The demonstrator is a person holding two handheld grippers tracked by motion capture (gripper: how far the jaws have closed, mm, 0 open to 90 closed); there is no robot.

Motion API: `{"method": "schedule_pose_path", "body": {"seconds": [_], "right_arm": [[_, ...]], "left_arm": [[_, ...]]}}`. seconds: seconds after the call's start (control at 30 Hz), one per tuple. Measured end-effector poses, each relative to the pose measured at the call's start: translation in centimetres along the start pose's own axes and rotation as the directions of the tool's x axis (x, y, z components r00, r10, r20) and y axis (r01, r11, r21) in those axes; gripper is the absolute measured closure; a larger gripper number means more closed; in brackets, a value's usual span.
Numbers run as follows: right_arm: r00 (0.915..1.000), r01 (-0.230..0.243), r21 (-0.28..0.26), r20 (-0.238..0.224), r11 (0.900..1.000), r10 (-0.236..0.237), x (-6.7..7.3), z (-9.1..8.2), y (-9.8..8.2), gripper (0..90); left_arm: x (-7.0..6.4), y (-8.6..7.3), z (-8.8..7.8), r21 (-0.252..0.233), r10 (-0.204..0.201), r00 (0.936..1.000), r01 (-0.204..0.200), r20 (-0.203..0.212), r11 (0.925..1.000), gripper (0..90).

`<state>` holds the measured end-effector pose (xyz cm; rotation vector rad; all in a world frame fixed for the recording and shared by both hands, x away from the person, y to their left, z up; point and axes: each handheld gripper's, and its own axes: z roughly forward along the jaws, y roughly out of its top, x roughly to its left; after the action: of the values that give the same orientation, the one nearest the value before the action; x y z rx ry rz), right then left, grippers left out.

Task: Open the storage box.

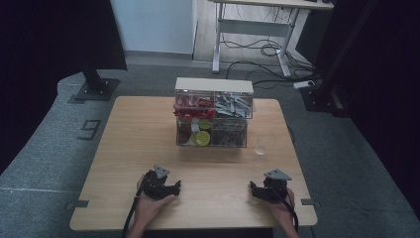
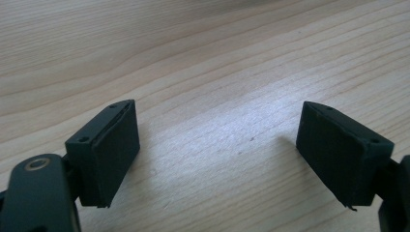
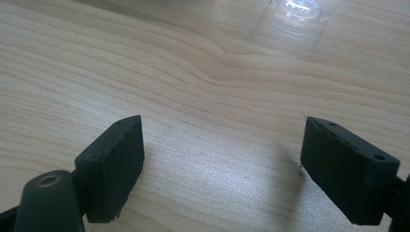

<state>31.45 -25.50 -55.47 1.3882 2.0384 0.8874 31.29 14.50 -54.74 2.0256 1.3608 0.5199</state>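
A clear drawer cabinet (image 1: pixel 213 113) with a white top stands at the middle of the wooden table (image 1: pixel 129 148); its compartments hold red pieces, grey pieces, yellow-green round things and dark bits. A small clear cup (image 1: pixel 260 149) sits to its right, and its base shows at the top of the right gripper view (image 3: pixel 300 12). My left gripper (image 1: pixel 174 188) rests near the front edge at the left, held in a hand. My right gripper (image 1: pixel 253 191) rests at the front right. Both stand open over bare wood, as the left gripper view (image 2: pixel 217 145) and the right gripper view (image 3: pixel 222 159) show.
Grey carpet surrounds the table. A white desk frame (image 1: pixel 247 29) with loose cables (image 1: pixel 267 49) stands at the back. A black stand foot (image 1: pixel 96 87) is at the back left and a dark frame (image 1: pixel 327 94) at the back right.
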Motion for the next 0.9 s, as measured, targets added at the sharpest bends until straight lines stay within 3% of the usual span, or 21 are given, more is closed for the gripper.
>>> {"method": "schedule_pose_path", "body": {"seconds": [0.2, 0.57, 0.7, 0.9], "right_arm": [[0.9997, -0.016, 0.005, -0.016, 1.000, 0.016, -0.1, 0.0, 0.0, 17.5], [0.9982, -0.047, 0.014, -0.038, 0.999, 0.047, -0.4, -0.1, -0.1, 17.8], [0.9982, -0.050, 0.016, -0.032, 0.999, 0.050, -0.4, -0.1, -0.2, 17.0], [0.9980, -0.052, 0.016, -0.035, 0.999, 0.053, -0.5, -0.2, -0.3, 17.1]], "left_arm": [[0.4, 0.0, -0.4, -0.005, -0.021, 0.9997, 0.021, 0.010, 0.9998, 17.8], [0.8, 0.0, -2.0, -0.083, -0.062, 0.9977, 0.064, 0.026, 0.9944, 22.2], [0.8, -0.3, -2.2, -0.087, -0.067, 0.9977, 0.068, 0.011, 0.9939, 23.8], [0.7, -0.1, -2.7, -0.131, -0.088, 0.9961, 0.086, -0.010, 0.9877, 30.6]]}}
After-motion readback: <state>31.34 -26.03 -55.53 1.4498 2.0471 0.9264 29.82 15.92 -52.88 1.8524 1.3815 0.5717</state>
